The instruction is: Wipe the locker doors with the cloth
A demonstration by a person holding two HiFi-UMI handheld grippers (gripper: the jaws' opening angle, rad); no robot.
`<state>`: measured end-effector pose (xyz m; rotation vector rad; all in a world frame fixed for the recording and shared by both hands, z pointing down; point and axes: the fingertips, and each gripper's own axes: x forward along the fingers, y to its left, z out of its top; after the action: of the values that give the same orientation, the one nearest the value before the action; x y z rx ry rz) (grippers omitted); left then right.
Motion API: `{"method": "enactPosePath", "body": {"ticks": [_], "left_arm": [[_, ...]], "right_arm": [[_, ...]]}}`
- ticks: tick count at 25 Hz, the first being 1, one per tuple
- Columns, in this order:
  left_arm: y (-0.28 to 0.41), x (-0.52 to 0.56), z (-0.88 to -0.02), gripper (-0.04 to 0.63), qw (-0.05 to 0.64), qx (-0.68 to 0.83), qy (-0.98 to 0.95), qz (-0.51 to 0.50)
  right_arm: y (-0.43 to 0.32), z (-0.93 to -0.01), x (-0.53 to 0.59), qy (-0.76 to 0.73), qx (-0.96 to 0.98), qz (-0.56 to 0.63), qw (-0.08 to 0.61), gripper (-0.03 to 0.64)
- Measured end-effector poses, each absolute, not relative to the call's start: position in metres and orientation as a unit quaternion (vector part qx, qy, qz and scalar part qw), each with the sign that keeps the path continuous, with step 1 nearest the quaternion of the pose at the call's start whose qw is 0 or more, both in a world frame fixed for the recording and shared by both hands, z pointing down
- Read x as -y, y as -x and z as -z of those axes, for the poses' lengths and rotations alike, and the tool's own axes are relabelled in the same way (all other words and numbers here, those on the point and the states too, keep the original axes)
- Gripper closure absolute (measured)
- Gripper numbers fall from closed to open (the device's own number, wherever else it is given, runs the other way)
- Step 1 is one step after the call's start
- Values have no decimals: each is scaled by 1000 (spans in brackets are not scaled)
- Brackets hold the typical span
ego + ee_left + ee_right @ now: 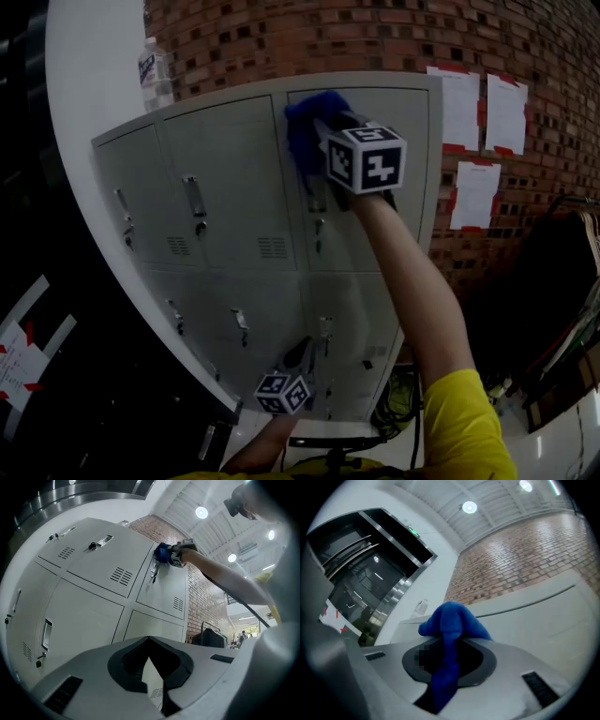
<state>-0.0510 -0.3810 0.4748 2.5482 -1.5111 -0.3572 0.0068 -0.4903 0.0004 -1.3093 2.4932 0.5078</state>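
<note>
A grey bank of lockers (234, 187) stands against a brick wall, in two rows of doors. My right gripper (317, 141) is raised at arm's length and shut on a blue cloth (304, 129). The cloth is pressed on the upper right door (412, 141) near its top left corner, above the latch. In the right gripper view the cloth (452, 634) bunches out of the jaws and hangs back between them. My left gripper (298, 364) hangs low before the bottom row, shut with nothing in it (149, 656). From the left gripper view the cloth (162, 553) shows high up on the door.
A water bottle (154, 73) stands on top of the lockers at the left. Paper sheets (460, 108) are taped to the brick wall at the right. A rack with dark clothes (553, 272) stands further right. A white pillar (84, 75) flanks the lockers' left side.
</note>
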Motion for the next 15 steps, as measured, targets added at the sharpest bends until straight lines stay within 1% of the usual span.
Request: {"method": "enactPosePath", "body": {"ticks": [2,3,5,7,10,13,15], "left_arm": [[51,380,-472,603,76,506,-851,117],[51,379,-472,603,76,505,-852,117],[52,379,-476,603,77,502,-854,116],[50,378,-481,603,81,496,-857,113],[40,375,-484,603,89,482,-865,108],[26,381,-487,603,89,463,-877,98],[12,382,-480,603,87,447,-884,101]], "right_arm": [[29,-2,493,446,-867,-188,121,546],[35,-2,493,441,-870,-187,117,546],[22,-2,488,434,-873,-183,123,546],[-20,0,471,458,-852,-210,139,546],[-114,-13,441,520,-805,-238,157,546],[-192,-43,444,581,-771,-218,143,546],[-207,-54,460,596,-766,-203,129,546]]}}
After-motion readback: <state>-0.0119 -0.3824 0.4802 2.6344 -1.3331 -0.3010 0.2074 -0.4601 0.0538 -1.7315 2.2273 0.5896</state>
